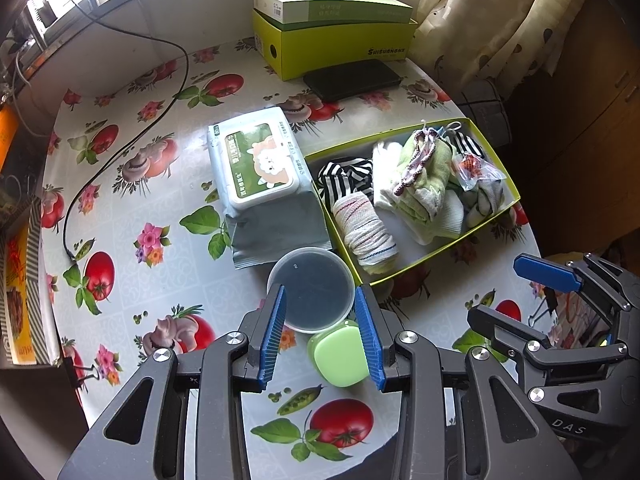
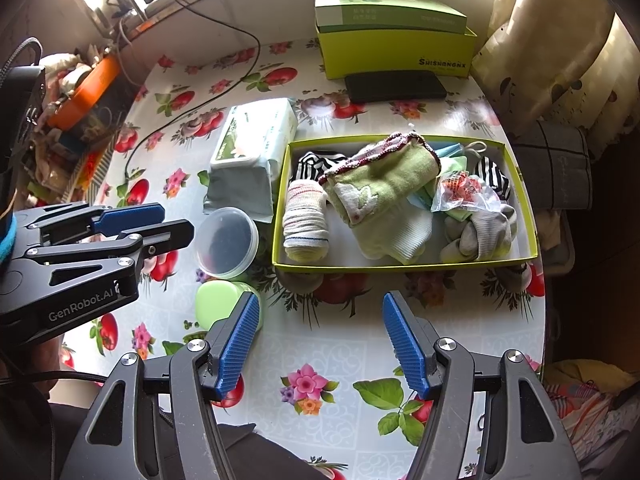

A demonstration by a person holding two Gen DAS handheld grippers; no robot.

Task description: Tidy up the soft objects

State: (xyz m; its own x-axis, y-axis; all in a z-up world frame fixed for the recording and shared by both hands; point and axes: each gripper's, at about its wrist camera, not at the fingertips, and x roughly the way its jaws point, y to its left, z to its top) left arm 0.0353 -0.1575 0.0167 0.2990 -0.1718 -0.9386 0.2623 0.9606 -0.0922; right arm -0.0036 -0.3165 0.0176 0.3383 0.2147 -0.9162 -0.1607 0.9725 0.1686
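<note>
A shallow yellow-green box (image 1: 440,246) (image 2: 400,267) on the flowered table holds soft items. In it lie a rolled white cloth (image 1: 366,236) (image 2: 304,224), a folded green towel (image 1: 424,168) (image 2: 384,176), striped socks (image 1: 344,176) (image 2: 494,176), grey socks (image 2: 480,236) and a small plastic bag (image 2: 460,192). My left gripper (image 1: 320,296) (image 2: 176,220) hovers open above a round clear tub (image 1: 311,288) (image 2: 226,242) and a green case (image 1: 340,354) (image 2: 218,302), holding nothing. My right gripper (image 2: 320,300) (image 1: 504,292) is open and empty in front of the box.
A pack of wet wipes (image 1: 260,168) (image 2: 252,140) lies left of the box. At the back stand a lime shoebox (image 1: 344,46) (image 2: 396,54) with a green carton on top and a black flat case (image 1: 352,78) (image 2: 394,86). A black cable (image 1: 120,148) crosses the left side.
</note>
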